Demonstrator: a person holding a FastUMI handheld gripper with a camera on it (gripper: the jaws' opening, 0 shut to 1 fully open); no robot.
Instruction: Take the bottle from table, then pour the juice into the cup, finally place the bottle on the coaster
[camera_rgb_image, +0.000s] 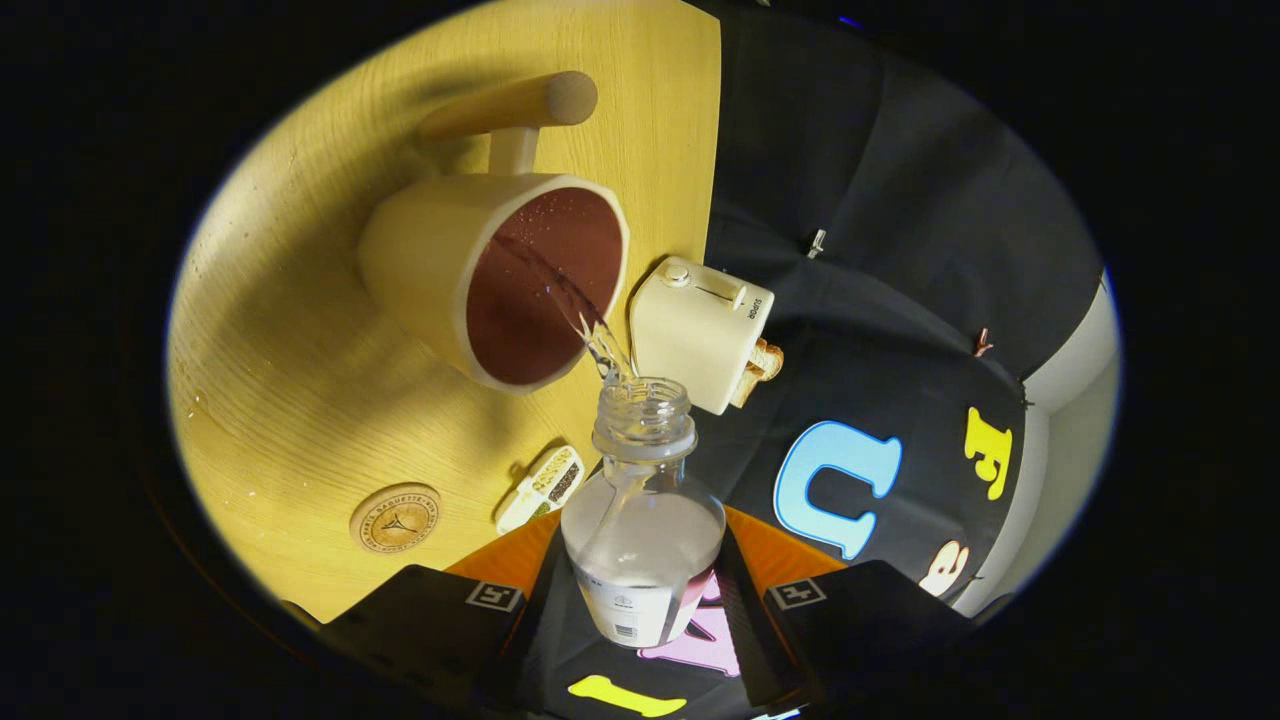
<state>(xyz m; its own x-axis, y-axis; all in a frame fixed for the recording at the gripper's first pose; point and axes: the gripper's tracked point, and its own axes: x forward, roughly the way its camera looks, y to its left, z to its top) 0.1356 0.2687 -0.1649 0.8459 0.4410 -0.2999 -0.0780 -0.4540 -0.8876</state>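
Table: tilted bottle pours into cup.

Warm, bright light on the surface; the cup casts soft shadows beside itself. Fisheye bending strong; focus sharp.

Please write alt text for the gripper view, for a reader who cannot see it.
The gripper holds a clear bottle between its jaws, tilted so a thin stream pours into a cream cup on the wooden table. A round coaster lies nearer the jaws; a small toaster stands beside the cup.
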